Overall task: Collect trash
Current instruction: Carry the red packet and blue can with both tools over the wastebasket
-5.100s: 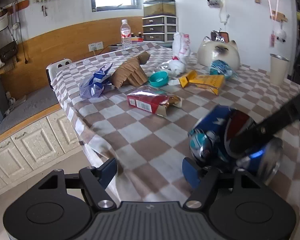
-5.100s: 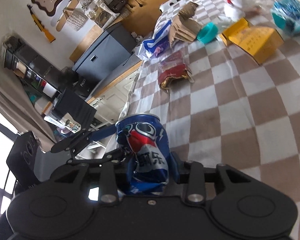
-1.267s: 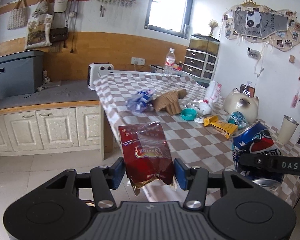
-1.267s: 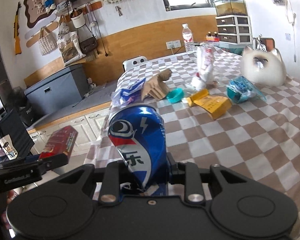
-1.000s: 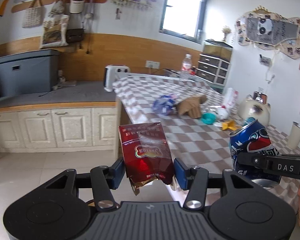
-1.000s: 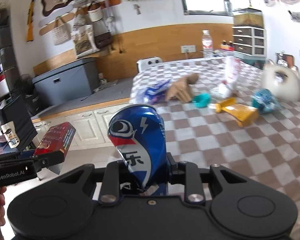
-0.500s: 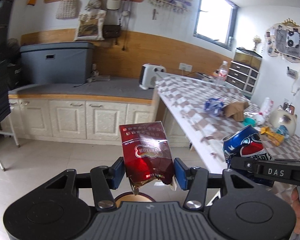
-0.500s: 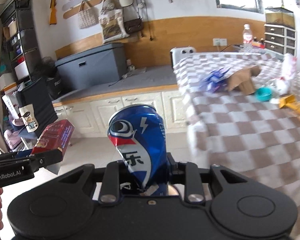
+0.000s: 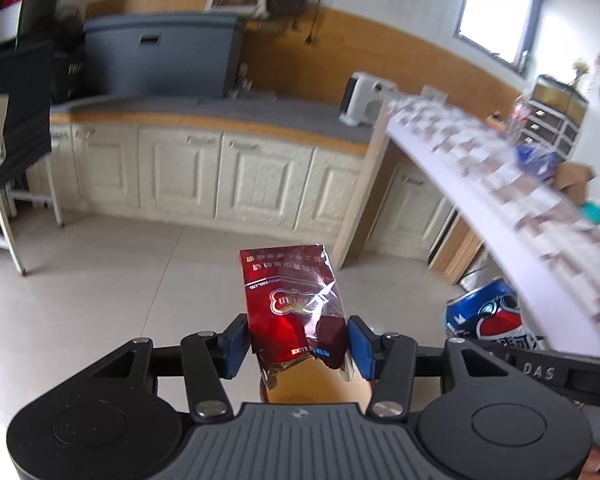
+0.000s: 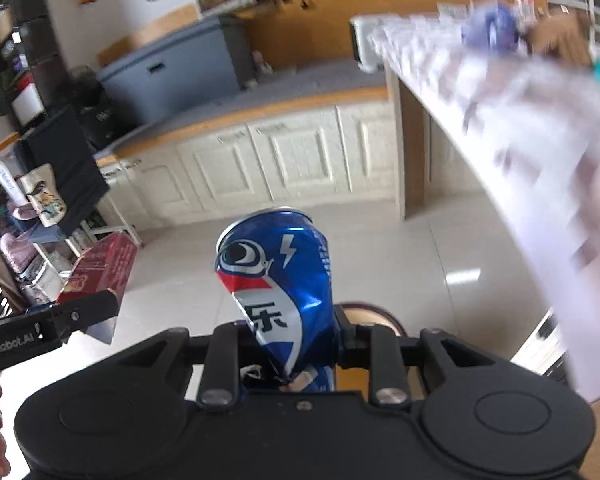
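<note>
My left gripper [image 9: 298,342] is shut on a red snack wrapper [image 9: 294,306], held upright over the tiled floor. My right gripper [image 10: 288,344] is shut on a dented blue Pepsi can [image 10: 278,284]. The can also shows at the right of the left wrist view [image 9: 490,314], and the wrapper at the left of the right wrist view [image 10: 100,270]. Below both grippers is a round brown bin opening [image 9: 312,386], also seen in the right wrist view [image 10: 370,316], mostly hidden by the grippers. More trash lies blurred on the checkered table [image 9: 500,196].
White cabinets [image 9: 204,168] with a grey countertop run along the back wall, with a grey box [image 9: 156,58] on top. A dark stand with bags [image 10: 56,184] is at the left. The table edge [image 10: 520,184] overhangs at the right.
Both grippers have swung away from the table and tilted down towards the floor. The brown bin opening now shows beneath them. Both still hold their items.
</note>
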The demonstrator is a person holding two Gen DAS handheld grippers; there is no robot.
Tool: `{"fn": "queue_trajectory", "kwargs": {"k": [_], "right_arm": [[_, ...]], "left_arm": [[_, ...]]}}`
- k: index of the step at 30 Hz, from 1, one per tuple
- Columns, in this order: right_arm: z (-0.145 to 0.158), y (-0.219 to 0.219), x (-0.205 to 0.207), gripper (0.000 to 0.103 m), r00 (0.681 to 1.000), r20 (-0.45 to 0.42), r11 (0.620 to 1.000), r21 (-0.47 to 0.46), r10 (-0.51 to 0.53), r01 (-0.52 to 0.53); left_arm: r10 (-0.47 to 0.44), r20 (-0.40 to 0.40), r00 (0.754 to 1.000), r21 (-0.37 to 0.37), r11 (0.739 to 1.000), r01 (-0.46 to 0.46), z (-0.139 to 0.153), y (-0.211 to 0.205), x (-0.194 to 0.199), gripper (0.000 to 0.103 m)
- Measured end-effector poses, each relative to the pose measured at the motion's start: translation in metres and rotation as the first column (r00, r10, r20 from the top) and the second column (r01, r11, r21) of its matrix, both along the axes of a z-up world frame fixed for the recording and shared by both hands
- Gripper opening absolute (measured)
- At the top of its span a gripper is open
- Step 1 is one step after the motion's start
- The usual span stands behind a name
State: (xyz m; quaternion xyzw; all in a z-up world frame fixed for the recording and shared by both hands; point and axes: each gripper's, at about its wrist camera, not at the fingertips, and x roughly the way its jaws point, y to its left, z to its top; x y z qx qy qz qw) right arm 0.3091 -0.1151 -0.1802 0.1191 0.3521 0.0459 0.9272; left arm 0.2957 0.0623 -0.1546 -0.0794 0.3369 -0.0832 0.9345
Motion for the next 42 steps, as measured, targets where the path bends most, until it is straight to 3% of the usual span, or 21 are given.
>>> {"fn": "queue_trajectory", "kwargs": {"k": [10,15,25,35,38,42], "right_arm": [[-0.121,0.002,0.077,0.028,0.971,-0.217,0.994,0.032,-0.097,0.107],[-0.17,-0.011,0.114,0.028,0.949,-0.284,0.988,0.032,-0.138,0.154],[-0.239,-0.036,0.171,0.028,0.926,-0.338,0.98,0.045,-0.166,0.192],[-0.306,-0.045,0.198,0.028,0.883,-0.458,0.993,0.015,-0.099,0.12],[-0.319,-0.043,0.205,0.028,0.873,-0.482,0.996,-0.002,-0.08,0.091],[-0.326,-0.045,0.213,0.028,0.864,-0.496,0.995,0.006,-0.085,0.102]], "left_arm": [[0.018,-0.207,0.978,-0.035,0.999,-0.026,-0.099,-0.02,0.08,0.053],[-0.008,-0.244,0.97,-0.028,1.0,0.001,-0.134,-0.045,0.121,0.053],[-0.017,-0.29,0.957,-0.042,0.999,0.005,-0.202,-0.077,0.183,0.053],[-0.024,-0.453,0.891,-0.044,0.999,0.004,-0.288,-0.068,0.183,0.053],[-0.016,-0.495,0.869,-0.054,0.998,-0.012,-0.304,-0.067,0.183,0.053],[-0.045,-0.534,0.845,-0.023,0.999,0.038,-0.317,-0.074,0.184,0.053]]}}
